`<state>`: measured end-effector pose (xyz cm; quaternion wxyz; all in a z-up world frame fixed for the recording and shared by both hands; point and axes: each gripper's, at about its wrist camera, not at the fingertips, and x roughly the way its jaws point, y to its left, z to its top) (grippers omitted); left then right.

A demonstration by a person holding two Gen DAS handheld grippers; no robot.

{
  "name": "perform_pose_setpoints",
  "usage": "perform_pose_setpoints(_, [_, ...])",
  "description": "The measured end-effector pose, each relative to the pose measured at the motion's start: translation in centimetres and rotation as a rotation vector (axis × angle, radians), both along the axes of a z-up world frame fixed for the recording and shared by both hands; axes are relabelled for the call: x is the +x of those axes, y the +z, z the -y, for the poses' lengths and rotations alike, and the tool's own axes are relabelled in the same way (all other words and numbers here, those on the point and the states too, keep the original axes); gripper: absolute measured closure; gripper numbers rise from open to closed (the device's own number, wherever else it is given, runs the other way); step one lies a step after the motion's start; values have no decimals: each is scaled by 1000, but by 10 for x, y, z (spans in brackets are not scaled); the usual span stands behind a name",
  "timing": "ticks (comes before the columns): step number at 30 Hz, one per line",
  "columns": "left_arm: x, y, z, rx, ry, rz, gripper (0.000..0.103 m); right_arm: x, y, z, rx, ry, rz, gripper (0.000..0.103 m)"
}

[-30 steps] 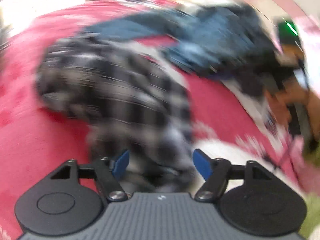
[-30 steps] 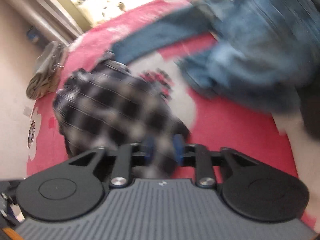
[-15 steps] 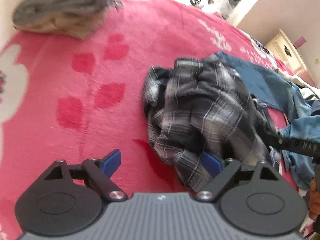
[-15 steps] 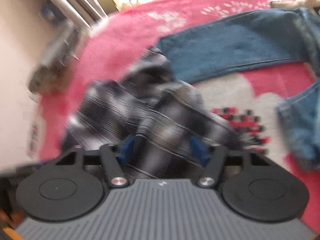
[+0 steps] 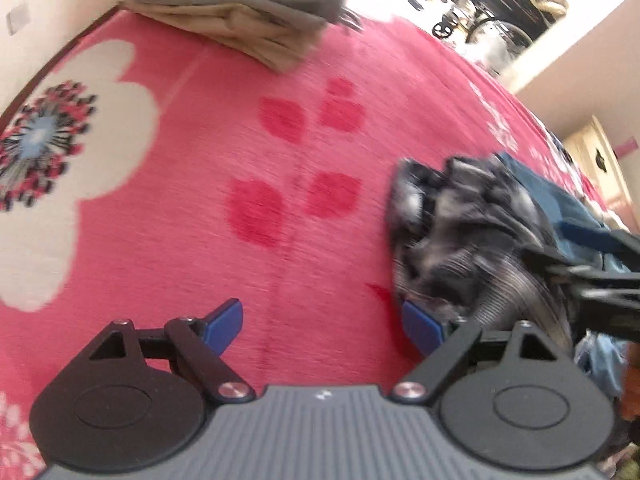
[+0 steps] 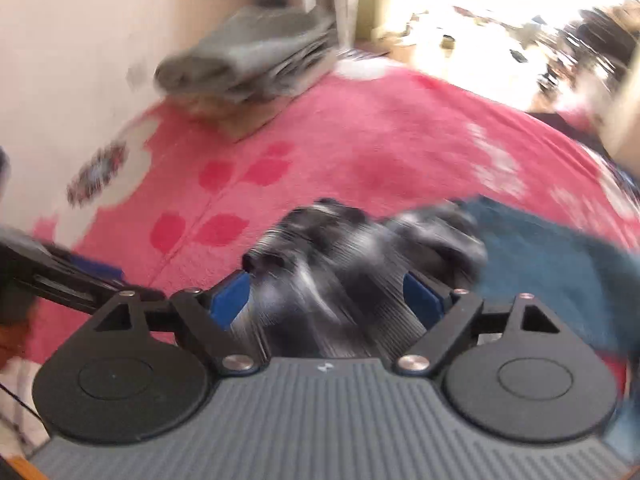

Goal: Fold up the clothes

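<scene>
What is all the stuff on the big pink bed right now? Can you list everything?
plaid shirt: one, black and white, crumpled, right of the bed's middle.
jeans: one, blue, lying beside the shirt.
folded clothes: one stack, grey over beige, far edge by the wall.
blanket: one, pink with white flowers, under everything.
left gripper: black, blue pads, open over bare blanket.
right gripper: black, blue pads, open around the shirt.

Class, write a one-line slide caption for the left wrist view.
Open left gripper over a pink floral blanket, crumpled plaid shirt beside its right finger, folded clothes stacked beyond.
</scene>
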<state>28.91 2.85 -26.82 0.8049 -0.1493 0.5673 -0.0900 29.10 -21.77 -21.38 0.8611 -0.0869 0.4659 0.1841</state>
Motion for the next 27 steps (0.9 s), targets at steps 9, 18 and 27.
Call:
perform_pose_setpoints(9, [-8, 8, 19, -44, -92, 23, 15, -19, 25, 99, 316, -342, -92, 93])
perform_pose_setpoints(18, [-16, 22, 86, -62, -262, 80, 15, -148, -16, 227, 788, -958, -188, 93])
perform_pose_setpoints(27, [-21, 41, 159, -5, -463, 185, 15, -202, -30, 267, 887, -1131, -153, 66])
